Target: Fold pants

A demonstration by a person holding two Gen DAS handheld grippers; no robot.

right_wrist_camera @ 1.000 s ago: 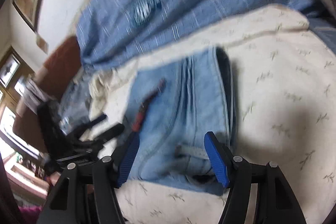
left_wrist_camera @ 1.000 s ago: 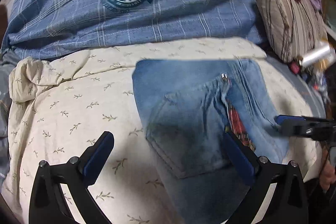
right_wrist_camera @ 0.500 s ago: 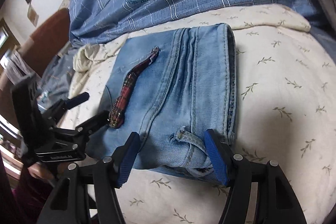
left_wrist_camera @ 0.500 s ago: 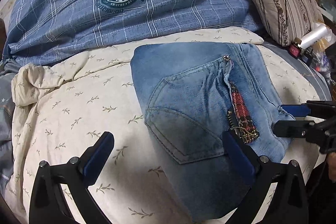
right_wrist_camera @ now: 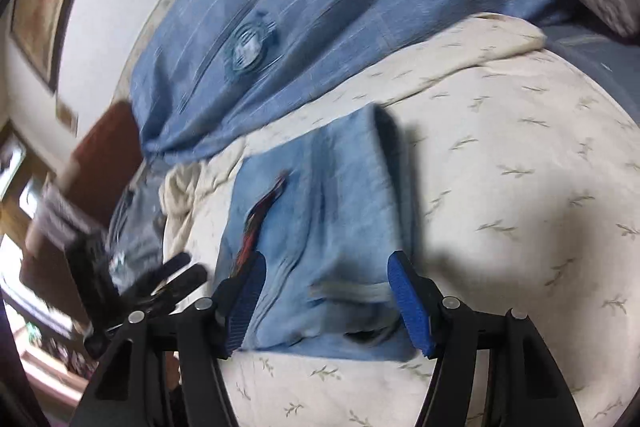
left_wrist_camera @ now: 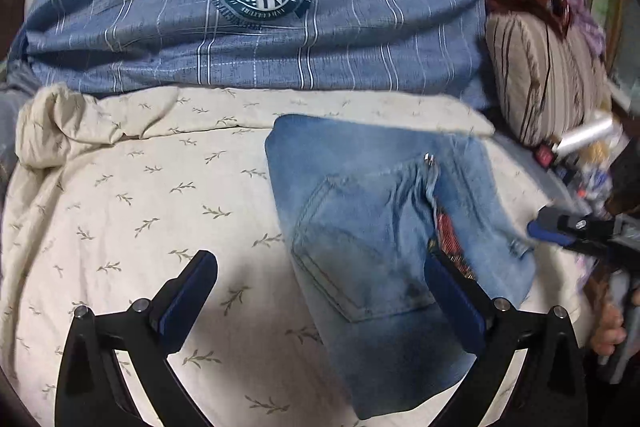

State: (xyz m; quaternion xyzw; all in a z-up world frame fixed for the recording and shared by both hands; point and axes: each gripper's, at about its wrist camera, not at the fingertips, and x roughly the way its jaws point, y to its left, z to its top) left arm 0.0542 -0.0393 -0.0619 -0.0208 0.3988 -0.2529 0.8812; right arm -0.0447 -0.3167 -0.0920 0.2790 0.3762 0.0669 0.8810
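The jeans [left_wrist_camera: 384, 227] are lying folded on the bed [left_wrist_camera: 140, 207]; both my tongs [left_wrist_camera: 320, 303] [right_wrist_camera: 326, 295] are hovering wide, empty.

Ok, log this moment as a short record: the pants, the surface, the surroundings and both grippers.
pants: folded blue jeans lying flat, back pocket up, red plaid lining showing at the open fly
surface: cream sheet with leaf print
behind: blue plaid pillow with round crest; striped cushion to its right
left gripper: open, nothing held, one finger over the sheet, the other over the jeans
right gripper: open, nothing held, hanging over the near edge of the jeans
fold: looks done, both grippers clear of the cloth
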